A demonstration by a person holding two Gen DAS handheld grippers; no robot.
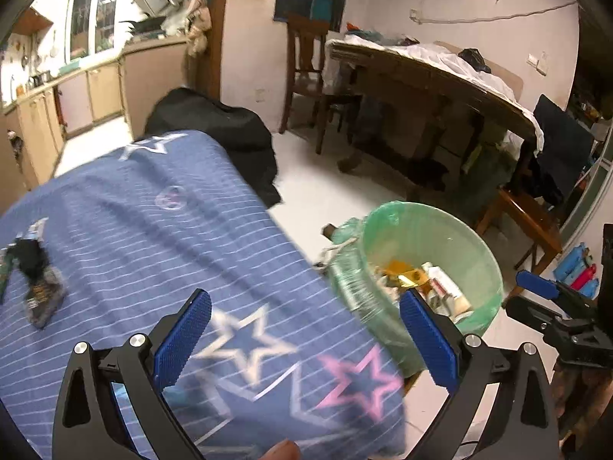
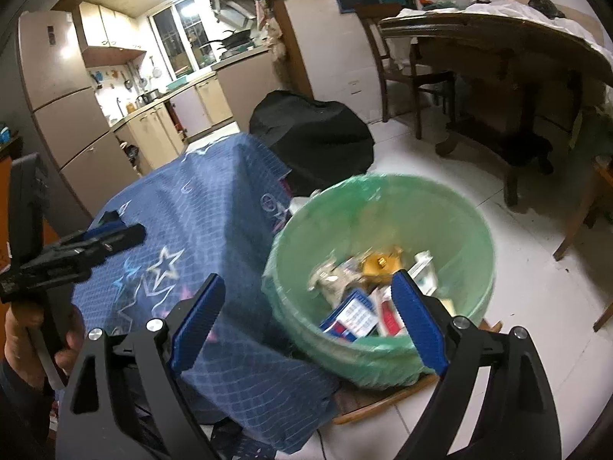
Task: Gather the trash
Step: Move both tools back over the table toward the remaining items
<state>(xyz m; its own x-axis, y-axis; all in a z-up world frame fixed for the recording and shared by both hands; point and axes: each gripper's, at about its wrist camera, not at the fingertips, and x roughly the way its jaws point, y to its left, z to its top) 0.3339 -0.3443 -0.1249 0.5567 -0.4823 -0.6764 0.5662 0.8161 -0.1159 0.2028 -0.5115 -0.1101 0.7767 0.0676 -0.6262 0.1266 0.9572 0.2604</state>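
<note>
A bin lined with a green bag (image 1: 486, 253) (image 2: 456, 214) stands on the floor beside a table under a blue star-patterned cloth (image 1: 153, 237) (image 2: 199, 214). The bin holds several boxes and wrappers (image 2: 356, 306). A dark crumpled wrapper (image 1: 38, 287) lies on the cloth at the far left. My left gripper (image 1: 304, 329) is open and empty above the cloth's right edge. My right gripper (image 2: 306, 314) is open and empty above the bin's near rim. The left gripper also shows at the left of the right wrist view (image 2: 103, 230), and the right gripper at the right edge of the left wrist view (image 1: 536, 287).
A black bag (image 1: 218, 126) (image 2: 314, 134) sits on the floor behind the small table. A wooden dining table (image 1: 440, 80) (image 2: 517, 38) with chairs (image 1: 310, 73) stands at the back right. Kitchen cabinets (image 1: 92, 92) run along the left. White tiled floor (image 2: 536, 306) lies around the bin.
</note>
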